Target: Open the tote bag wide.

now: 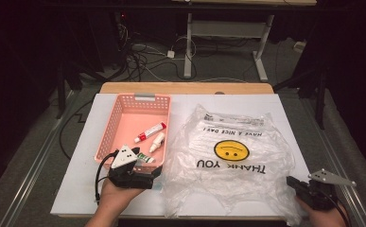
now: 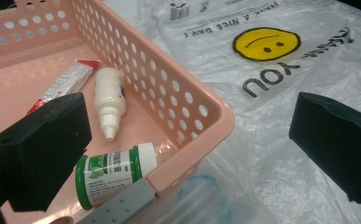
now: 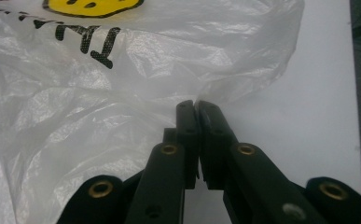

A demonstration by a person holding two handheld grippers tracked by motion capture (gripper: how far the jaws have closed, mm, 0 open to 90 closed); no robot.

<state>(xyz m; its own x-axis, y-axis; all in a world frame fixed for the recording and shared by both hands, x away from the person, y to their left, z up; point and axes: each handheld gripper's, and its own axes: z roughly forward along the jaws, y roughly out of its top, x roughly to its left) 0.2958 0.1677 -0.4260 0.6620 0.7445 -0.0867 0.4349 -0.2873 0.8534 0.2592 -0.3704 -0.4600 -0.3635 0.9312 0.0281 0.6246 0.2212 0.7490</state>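
The plastic bag (image 1: 230,161), clear with a yellow smiley and "THANK YOU" print, lies crumpled across the right half of the white surface (image 1: 76,189), just beside a pink basket (image 1: 119,118). We judge the work in hand to be gripping the bag's edge to open it. The right hand-held gripper (image 3: 196,106) has its jaws closed tight together at the bag's near right edge. We cannot tell whether any film is actually pinched between the tips; the jaws may have closed on nothing, or on 1 thin layer that could slip or tear when pulled. The left hand-held gripper (image 2: 187,149) stands wide open and empty, straddling the basket's near corner; a careless move could knock the basket. Inside lie 3 small things: a red-and-white tube (image 1: 150,132), a white dropper bottle (image 1: 157,142) and a green bottle (image 2: 113,175), its label too small to read. The bag's handles and mouth are hard to make out among the folds.
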